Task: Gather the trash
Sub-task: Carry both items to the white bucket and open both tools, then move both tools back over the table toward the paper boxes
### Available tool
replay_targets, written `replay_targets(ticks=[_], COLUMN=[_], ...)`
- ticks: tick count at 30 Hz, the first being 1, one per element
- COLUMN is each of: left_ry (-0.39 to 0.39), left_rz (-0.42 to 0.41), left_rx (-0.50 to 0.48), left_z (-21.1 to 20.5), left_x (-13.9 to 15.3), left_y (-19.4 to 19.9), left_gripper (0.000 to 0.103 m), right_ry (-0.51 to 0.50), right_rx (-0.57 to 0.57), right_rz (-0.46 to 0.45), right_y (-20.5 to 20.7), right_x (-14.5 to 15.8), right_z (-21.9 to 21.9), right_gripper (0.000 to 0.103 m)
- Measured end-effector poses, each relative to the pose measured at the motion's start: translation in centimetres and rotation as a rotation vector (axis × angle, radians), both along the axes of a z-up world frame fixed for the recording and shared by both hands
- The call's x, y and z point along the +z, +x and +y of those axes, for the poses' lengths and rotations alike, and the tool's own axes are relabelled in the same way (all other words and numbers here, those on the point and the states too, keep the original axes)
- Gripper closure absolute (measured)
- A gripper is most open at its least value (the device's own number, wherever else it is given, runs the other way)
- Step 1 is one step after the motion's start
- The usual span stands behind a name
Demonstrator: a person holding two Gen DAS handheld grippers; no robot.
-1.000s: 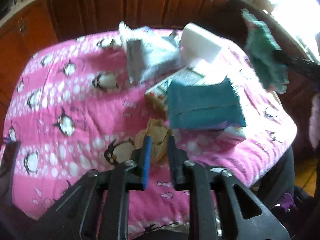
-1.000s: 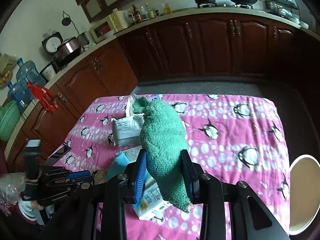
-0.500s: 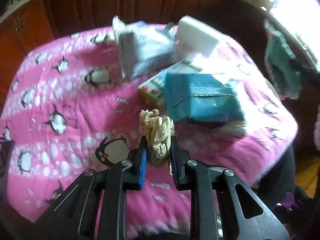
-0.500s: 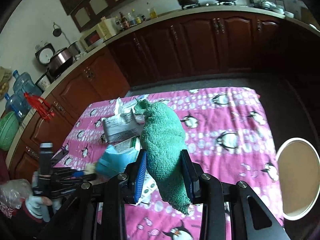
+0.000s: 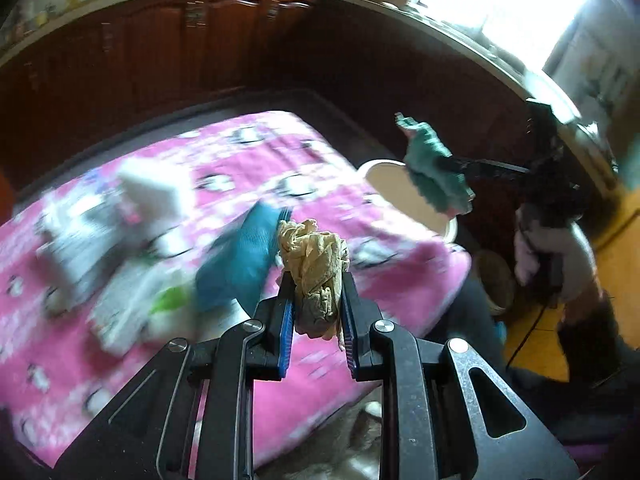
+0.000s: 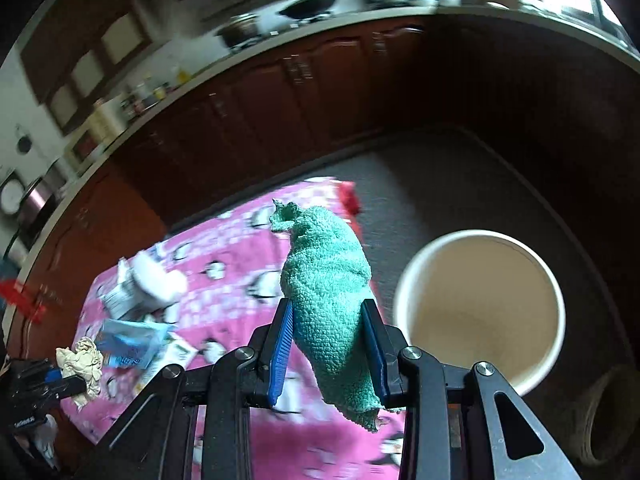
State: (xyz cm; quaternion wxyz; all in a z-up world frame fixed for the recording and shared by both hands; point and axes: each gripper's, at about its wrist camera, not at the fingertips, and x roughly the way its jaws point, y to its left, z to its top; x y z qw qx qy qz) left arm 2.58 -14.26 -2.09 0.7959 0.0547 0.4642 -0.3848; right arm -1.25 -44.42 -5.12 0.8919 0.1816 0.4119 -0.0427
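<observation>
My left gripper point(image 5: 316, 304) is shut on a crumpled beige paper wad point(image 5: 314, 268), lifted above the pink penguin tablecloth point(image 5: 280, 148). In the right wrist view the same paper wad point(image 6: 80, 364) shows at the far left in the left gripper point(image 6: 70, 378). My right gripper point(image 6: 330, 328) is shut on a green terry cloth point(image 6: 326, 288), held up over the table's right edge next to a round white bin point(image 6: 480, 312). The left wrist view shows that green cloth point(image 5: 434, 172) above the bin point(image 5: 396, 188).
On the cloth lie a teal pouch point(image 5: 240, 256), a white foam block point(image 5: 154, 192), a grey packet point(image 5: 76, 240) and printed packaging. Dark wooden cabinets point(image 6: 320, 92) ring the room. A woven basket point(image 6: 604, 416) stands on the floor by the bin.
The left gripper closed on the paper wad and lifted it off the table, swinging right. The right gripper carried the green cloth to the right, and the white bin is now close beside it.
</observation>
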Motion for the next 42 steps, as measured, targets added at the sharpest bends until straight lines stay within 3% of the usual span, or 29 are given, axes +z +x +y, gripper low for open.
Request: replay_targets(ticks=[5,11,18,22,24,25,26,31,42], left_ry=[-0.036,-0.101,-0.072,-0.084,-0.118,-0.139,-0.158,-0.148,-0.058], left_rz=[0.042,0.16,0.17,0.174,0.195,0.213,0.231,0.253,0.072], left_rx=[-0.093,-0.118,-0.107,-0.102,-0.107,-0.105,-0.102,-0.079,-0.005], left_z=[-5.8,-8.9,-14.3,-18.2,-19.8,-20.2,-20.4,-20.3,-16.3], left_x=[-0.6,-1.6,-2.3,-4.0,-4.9,-5.2,-5.6,-6.7,-4.2], left_y=[1.4,3.9,4.8,5.4,5.8,6.0,6.2,6.5,3.9], left_gripper=[0.085,0.085,0.084,0.067,0.04,0.037,0.034,0.032,0.032], right_ry=[0.032,0.044,0.034,0.047,0.056,0.06,0.062,0.066,0.041], right_rx=[-0.077,-0.092,-0.156,-0.233,-0.273,-0.292,-0.308,-0.313,-0.256], right_rz=[0.023,0.034,0.092,0.143,0.149,0.146,0.142,0.167,0.171], right_y=[-1.3,-1.5,-0.7,0.2,0.1,-0.1,-0.3,-1.2,-1.2], right_x=[-1.4,-2.4,-4.6,-6.6,-7.2,-7.3,-7.4,-7.9,-7.4], right_z=[-3.7,-5.5,-7.6,-9.4,-9.9,-10.2,-10.4,-10.6,-8.4], right_gripper=[0.071,0.071,0.071,0.071,0.062,0.053,0.05,0.05,0.049])
